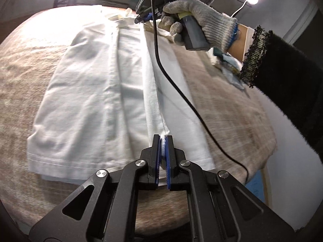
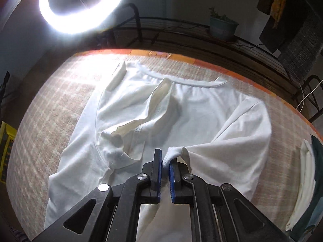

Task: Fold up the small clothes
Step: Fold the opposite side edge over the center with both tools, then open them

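A white T-shirt point(image 1: 90, 100) lies flat on a beige blanket, its right side lifted into a long fold. My left gripper point(image 1: 163, 140) is shut on the hem end of that fold. At the far end, a gloved hand point(image 1: 201, 20) holds my right gripper point(image 1: 141, 19) over the shoulder area. In the right wrist view, the right gripper point(image 2: 166, 156) is shut on a bunched bit of the T-shirt point(image 2: 201, 117), near the sleeve. The neckline point(image 2: 181, 80) lies beyond it, and the other sleeve point(image 2: 129, 133) is folded inward.
A black cable point(image 1: 181, 92) hangs from the right gripper across the blanket point(image 1: 232, 111). Other clothes point(image 2: 306, 181) are piled at the table's right edge. A ring light point(image 2: 80, 6) glares at the far side, and a plant pot point(image 2: 222, 28) stands behind the orange table edge point(image 2: 242, 74).
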Motion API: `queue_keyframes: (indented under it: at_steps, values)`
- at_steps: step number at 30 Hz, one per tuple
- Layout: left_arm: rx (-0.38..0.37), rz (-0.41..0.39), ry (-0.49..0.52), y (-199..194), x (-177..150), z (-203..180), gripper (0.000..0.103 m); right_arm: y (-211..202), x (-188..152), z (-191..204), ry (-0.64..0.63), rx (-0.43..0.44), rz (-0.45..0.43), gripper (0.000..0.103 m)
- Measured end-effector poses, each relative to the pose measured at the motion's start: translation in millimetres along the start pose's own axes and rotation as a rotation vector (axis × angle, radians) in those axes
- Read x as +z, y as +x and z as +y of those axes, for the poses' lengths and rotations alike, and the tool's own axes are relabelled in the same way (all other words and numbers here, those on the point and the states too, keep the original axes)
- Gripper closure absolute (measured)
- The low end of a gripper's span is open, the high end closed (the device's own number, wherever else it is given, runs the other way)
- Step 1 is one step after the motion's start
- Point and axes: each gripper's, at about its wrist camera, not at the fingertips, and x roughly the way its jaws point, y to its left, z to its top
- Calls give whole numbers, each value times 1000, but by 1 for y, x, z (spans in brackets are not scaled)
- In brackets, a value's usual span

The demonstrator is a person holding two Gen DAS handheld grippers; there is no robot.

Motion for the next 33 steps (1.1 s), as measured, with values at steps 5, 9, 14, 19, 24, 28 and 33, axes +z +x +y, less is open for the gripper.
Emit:
queue_keyframes:
  at_steps: [5, 9, 14, 19, 24, 28, 33]
  values:
    - [21, 9, 15, -9, -1, -1, 101, 2, -1, -12, 76, 168, 41, 67]
    - [36, -37, 75, -32, 1, -2, 100, -37, -12, -51, 174, 350, -65, 67]
    - [67, -90, 110, -54, 20, 8, 100, -53, -18, -121, 352, 199, -134, 56]
    - [7, -104, 81, -66, 30, 24, 100, -25, -27, -158, 468, 176, -72, 40]
    - [22, -77, 155, -62, 17, 12, 100, 2, -25, -141, 365, 112, 23, 81]
    - [4, -53, 110, -50, 12, 16, 100, -16, -6, -130, 309, 95, -14, 99]
    - [11, -63, 81, -45, 12, 22, 100, -34, 34, -114, 311, 168, -63, 103]
